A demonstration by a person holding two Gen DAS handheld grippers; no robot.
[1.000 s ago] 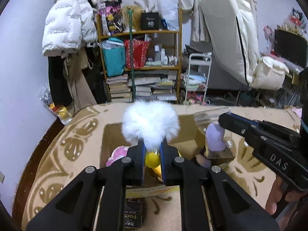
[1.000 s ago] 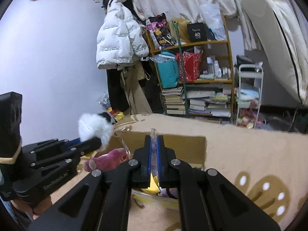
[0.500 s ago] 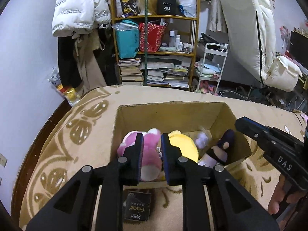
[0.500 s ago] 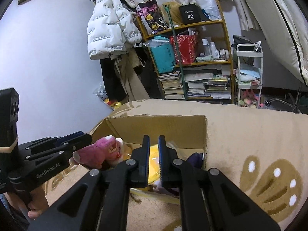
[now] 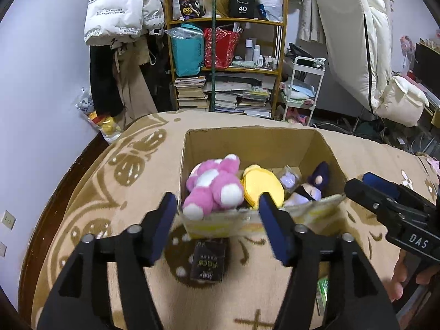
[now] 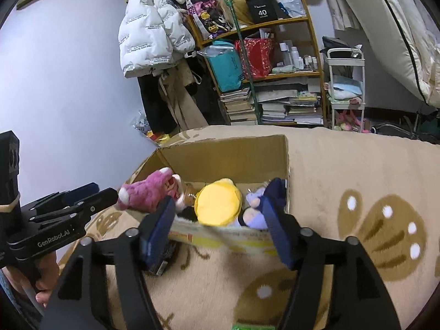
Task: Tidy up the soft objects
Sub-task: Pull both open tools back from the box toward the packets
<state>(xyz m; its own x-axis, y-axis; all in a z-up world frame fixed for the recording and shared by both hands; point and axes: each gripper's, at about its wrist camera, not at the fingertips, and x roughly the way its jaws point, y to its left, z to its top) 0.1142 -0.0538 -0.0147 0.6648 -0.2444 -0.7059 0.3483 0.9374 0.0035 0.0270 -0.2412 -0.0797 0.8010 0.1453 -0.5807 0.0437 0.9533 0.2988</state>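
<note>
An open cardboard box (image 5: 255, 140) stands on a beige patterned blanket. It holds a pink plush bear (image 5: 214, 184), a yellow plush (image 5: 262, 185), a small bagged lilac toy (image 5: 288, 177) and a purple doll with dark hair (image 5: 310, 189). My left gripper (image 5: 217, 206) is open and empty, just in front of the box's near wall. My right gripper (image 6: 220, 206) is open and empty, near the same wall; the box (image 6: 228, 156), pink bear (image 6: 148, 195) and yellow plush (image 6: 218, 202) show beyond it.
A black packet (image 5: 209, 261) lies on the blanket in front of the box. A green packet (image 5: 321, 293) lies at the lower right. A shelf of books and bags (image 5: 225, 55), a white cart (image 5: 302, 88) and a hanging white jacket (image 5: 121, 5) stand behind.
One second ago my left gripper held a white fluffy toy and my right a clear bag over the box. Both have since let go, drawn back and opened.
</note>
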